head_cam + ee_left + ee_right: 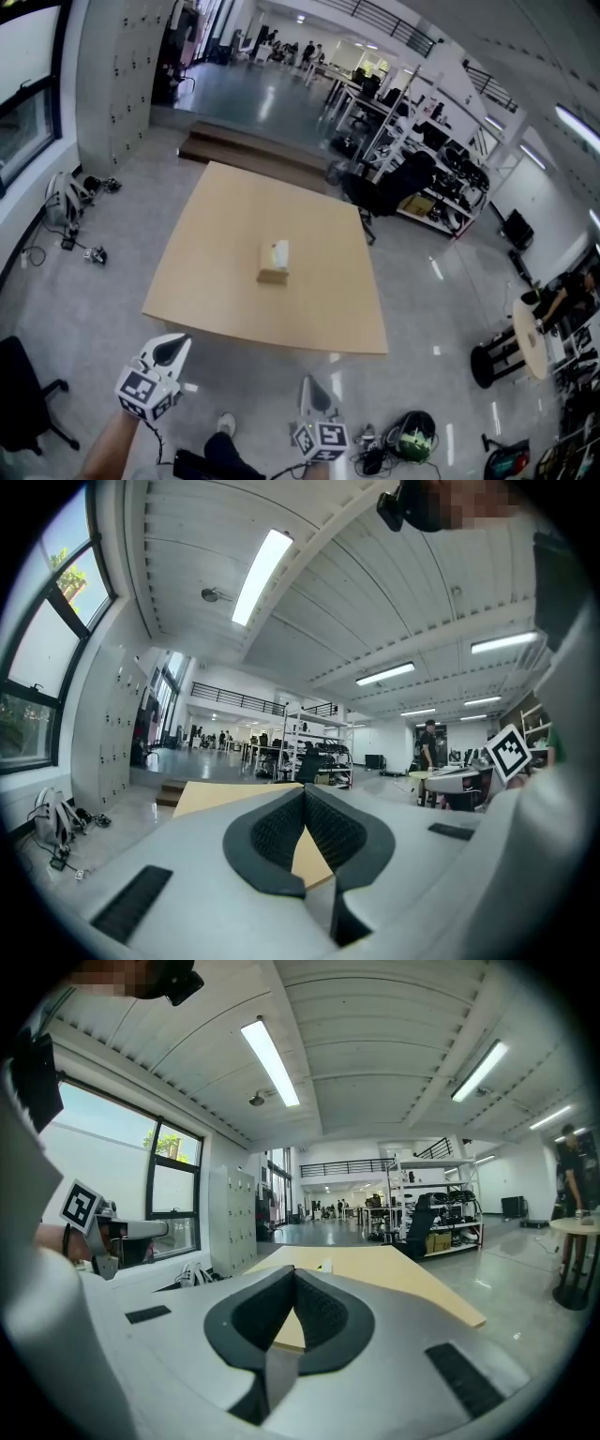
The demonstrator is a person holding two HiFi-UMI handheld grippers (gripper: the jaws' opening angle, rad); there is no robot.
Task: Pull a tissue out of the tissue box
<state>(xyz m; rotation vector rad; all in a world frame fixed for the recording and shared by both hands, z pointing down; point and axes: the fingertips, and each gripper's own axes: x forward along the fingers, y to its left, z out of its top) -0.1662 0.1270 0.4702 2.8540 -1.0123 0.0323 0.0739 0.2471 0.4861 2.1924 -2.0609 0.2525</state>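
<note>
Tan tissue box [274, 263] sits at the centre of the table [216, 281]. Left gripper [172, 350] and right gripper [313, 387] — both closed, empty — hang off the table's near edge, well apart from it.

The left tongs [304, 791] point level, and their dark ribbed jaws meet at the tips with nothing between them. The tan worktop [211, 797] shows in the wedge-shaped gap below the tips and again to their left. Beyond it, metal shelving racks [314, 747] stand in a long, bright hall. A backpack [49, 817] lies on the floor under the left-hand windows. A person [428, 747] stands at far right, near a black-and-white marker cube [511, 750].
</note>
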